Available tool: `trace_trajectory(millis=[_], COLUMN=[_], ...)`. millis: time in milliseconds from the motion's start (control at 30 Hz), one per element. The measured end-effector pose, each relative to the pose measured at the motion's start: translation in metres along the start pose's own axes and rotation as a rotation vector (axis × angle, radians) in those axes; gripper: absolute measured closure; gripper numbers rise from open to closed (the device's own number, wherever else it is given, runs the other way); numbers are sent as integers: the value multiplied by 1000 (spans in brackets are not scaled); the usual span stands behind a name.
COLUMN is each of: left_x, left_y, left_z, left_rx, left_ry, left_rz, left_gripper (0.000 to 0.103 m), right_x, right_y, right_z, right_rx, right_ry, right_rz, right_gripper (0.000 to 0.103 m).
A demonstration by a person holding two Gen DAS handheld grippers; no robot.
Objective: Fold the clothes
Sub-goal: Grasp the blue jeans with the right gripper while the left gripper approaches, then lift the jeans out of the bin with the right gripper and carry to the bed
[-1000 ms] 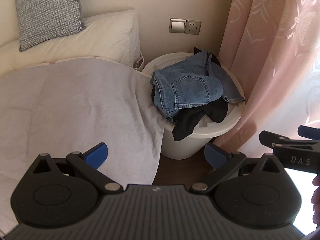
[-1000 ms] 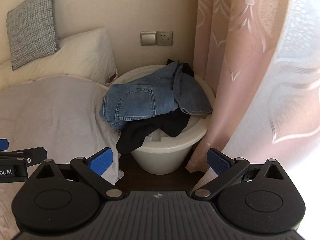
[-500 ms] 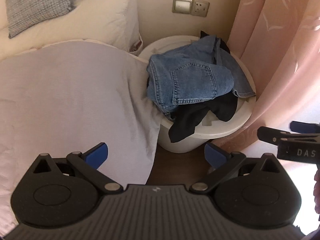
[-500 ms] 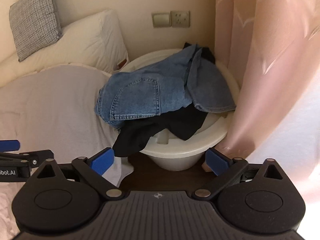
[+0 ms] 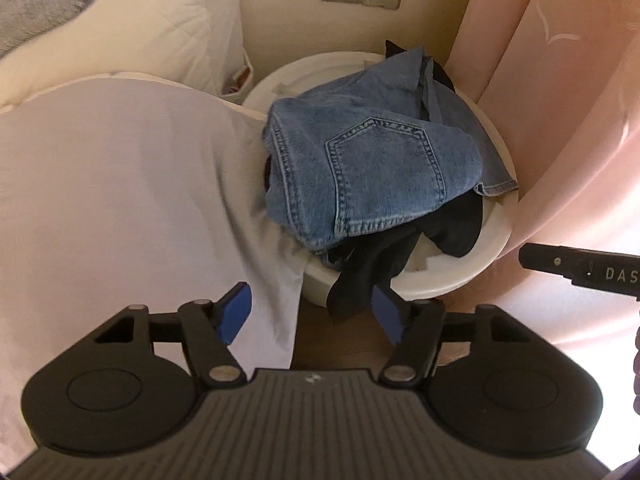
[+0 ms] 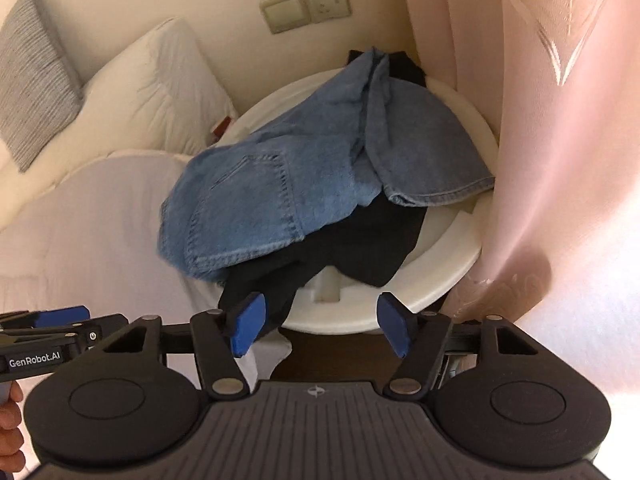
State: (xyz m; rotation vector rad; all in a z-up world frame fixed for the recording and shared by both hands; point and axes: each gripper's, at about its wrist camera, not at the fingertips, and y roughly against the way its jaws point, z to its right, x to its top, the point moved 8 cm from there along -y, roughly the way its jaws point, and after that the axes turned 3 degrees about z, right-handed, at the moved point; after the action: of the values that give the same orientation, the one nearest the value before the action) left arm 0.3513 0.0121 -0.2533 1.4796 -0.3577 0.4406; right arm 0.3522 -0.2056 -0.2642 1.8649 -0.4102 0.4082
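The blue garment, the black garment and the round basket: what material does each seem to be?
Blue garment: likely denim, matte, with contrast stitching and a patch pocket. Black garment: soft thin fabric, limp drape; fibre unclear. Round basket: probably plastic, smooth off-white rim with a slight sheen.

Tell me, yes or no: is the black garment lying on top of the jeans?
No: the jeans lie on top, the black garment hanging out beneath them.

Warm daylight glows through the curtain (image 6: 560, 160); fisheye edges bend, slightly blurred.

Both wrist views down onto basket (image 5: 460, 276)
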Motion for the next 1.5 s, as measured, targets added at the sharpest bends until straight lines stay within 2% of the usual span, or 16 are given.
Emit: trace_trajectory(millis=[67, 300, 567, 600, 667, 700, 733, 767, 833, 967, 1067, 1133, 1200, 1367, 1433, 1500], left_x=[11, 38, 47, 46, 45, 45, 46, 46, 48, 53, 56, 56, 54, 51, 56, 64], left_y=[-12, -51, -82, -83, -83, -82, -81, -80, -77, -81, -87, -89, -90, -89, -84, -76], left_z=[0, 1, -5, -6, -8, -10, -12, -14, -20, -35, -44, -47, -51, -70, -72, -71], left_rx=[-5, -48, -72, -74, -80, -84, -90, -96, -103, -98, -114, -113, -107, -122, -124, -138], left_ry=[-42, -132, -159, -155, -153, -153, -149, -145, -138, -105, -77, -89, -90, 2, -5, -19], left_rz=[7, -11, -73, -95, -110, -110, -107, -105, -89, -73, -81, -84, -87, -110, -87, -49], left_gripper=[39, 25, 25, 25, 25, 25, 25, 25, 25, 24, 24, 23, 21, 21, 20, 18], right_x=[7, 40, 74, 76, 80, 82, 85, 88, 97, 112, 106, 96, 96, 113, 129, 148], right_y=[-7, -40, -96, -102, -113, -114, -111, -108, -98, -87, -107, -126, -127, -108, -97, -87], right_z=[4, 18, 26, 25, 17, 14, 10, 7, -1, -32, -50, -52, -53, -49, -51, -58], right_rx=[-6, 11, 51, 79, 148, 141, 165, 189, 271, 426, 470, 442, 445, 484, 506, 520], right_ry=[-33, -172, -197, -202, -201, -192, -203, -213, -263, -259, -206, -208, -241, -405, -445, -433], right_rz=[9, 78, 169, 169, 122, 102, 94, 85, 72, 24, -79, -138, -118, -14, 31, 77], right_gripper=[37, 33, 30, 35, 56, 69, 73, 83, 90, 91, 90, 90, 92, 95, 95, 95])
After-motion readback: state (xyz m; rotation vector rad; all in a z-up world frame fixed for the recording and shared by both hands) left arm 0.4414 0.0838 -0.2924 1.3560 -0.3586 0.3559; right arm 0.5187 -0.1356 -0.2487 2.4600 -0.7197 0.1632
